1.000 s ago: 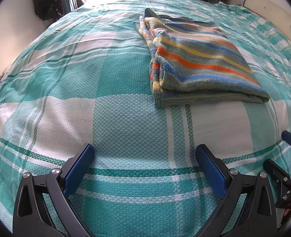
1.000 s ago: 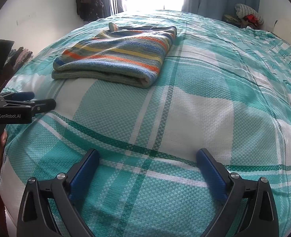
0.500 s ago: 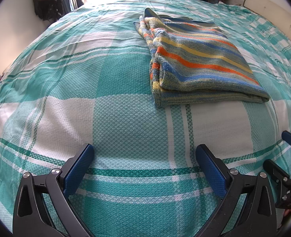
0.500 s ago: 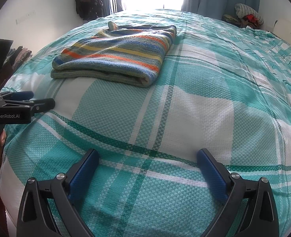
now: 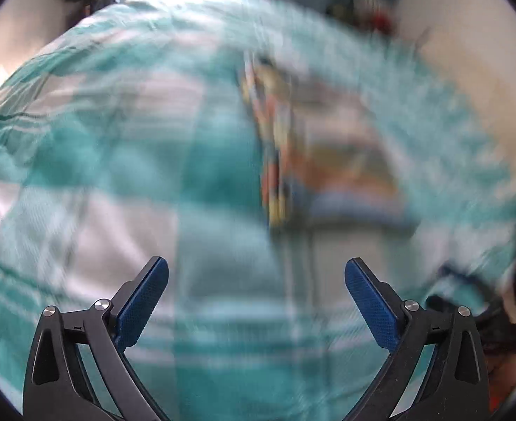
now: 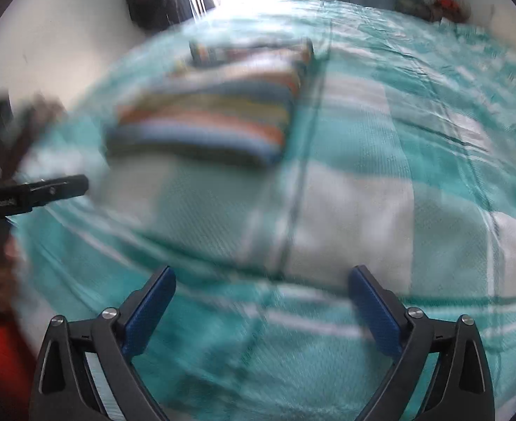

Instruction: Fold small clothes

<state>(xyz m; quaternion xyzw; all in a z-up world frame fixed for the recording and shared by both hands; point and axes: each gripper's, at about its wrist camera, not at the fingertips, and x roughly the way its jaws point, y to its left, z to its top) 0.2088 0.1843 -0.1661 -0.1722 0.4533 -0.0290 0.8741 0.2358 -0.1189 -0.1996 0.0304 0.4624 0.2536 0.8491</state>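
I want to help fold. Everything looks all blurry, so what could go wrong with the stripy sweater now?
1. Both views are smeared, so the tongs seem to be moving fast; aiming at the stripy sweater may be sloppy.
2. The left tongs and right tongs are open and empty; a careless grab could undo its neat fold.
3. They might pinch the checked bedspread instead.

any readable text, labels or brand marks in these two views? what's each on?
White lettering on the side of the left claw, seen at the left edge of the right wrist view: motion-blurred, not legible enough to quote.
Striped folded garment: no text visible.
Teal checked bedspread: no text visible.
Left wrist view: heavily blurred, no lettering; the right claw shows no markings either.
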